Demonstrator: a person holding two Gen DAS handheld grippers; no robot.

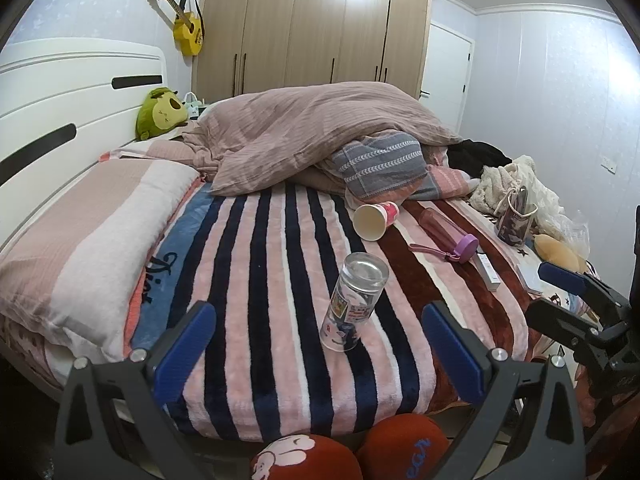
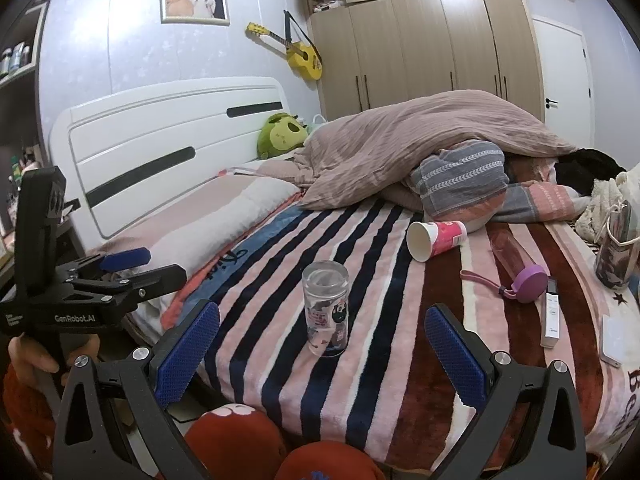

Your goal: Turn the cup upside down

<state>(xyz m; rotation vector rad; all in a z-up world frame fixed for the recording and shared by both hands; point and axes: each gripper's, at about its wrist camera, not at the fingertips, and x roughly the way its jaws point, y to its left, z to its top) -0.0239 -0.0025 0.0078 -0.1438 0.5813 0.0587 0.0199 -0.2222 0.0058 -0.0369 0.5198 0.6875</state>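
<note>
A clear glass cup [image 1: 353, 302] with cartoon prints stands on the striped blanket [image 1: 264, 280], tilted a little; I cannot tell which end is up. It also shows in the right wrist view [image 2: 325, 308]. My left gripper [image 1: 320, 350] is open and empty, short of the cup, fingers on either side of it in view. My right gripper [image 2: 322, 354] is open and empty, just short of the cup. The right gripper shows at the right edge of the left wrist view [image 1: 576, 280]. The left gripper shows at the left of the right wrist view [image 2: 132, 264].
A pink paper cup [image 1: 376, 218] lies on its side behind the glass. A pink bottle with a purple lid [image 1: 448, 230], a white box [image 1: 489, 272], a bag [image 1: 514, 220] and a heaped duvet [image 1: 320, 136] lie beyond. Pillows [image 1: 92, 240] lie left. Red slippers [image 1: 352, 452] are below.
</note>
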